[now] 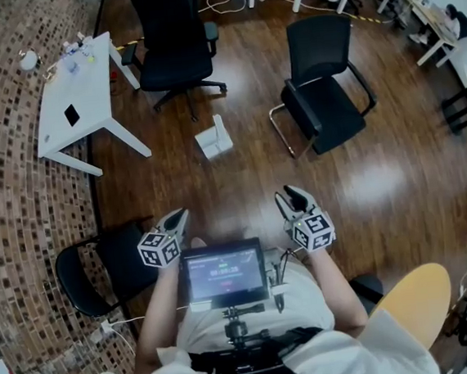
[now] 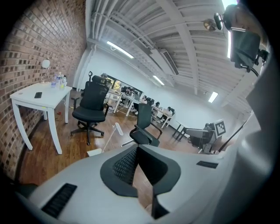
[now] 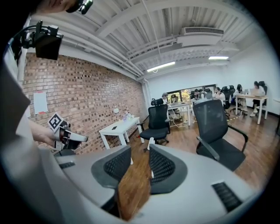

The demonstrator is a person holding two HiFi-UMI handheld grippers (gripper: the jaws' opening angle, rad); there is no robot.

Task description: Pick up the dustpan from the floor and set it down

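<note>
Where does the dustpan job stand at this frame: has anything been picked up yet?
Done: nothing yet. The white dustpan sits on the wooden floor, untouched. In hand: nothing. The left gripper and the right gripper are both open and empty, with only floor showing between their jaws, and both are well short of the dustpan. Left: reach it, grasp it, lift it and set it down.

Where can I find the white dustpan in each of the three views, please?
Head view: dustpan on the floor, upper middle, between two black chairs.
Left gripper view: dustpan left of centre, just above the jaws.
Right gripper view: only its upright handle, at centre above the jaws.
Shared landmark: white table by the brick wall.
</note>
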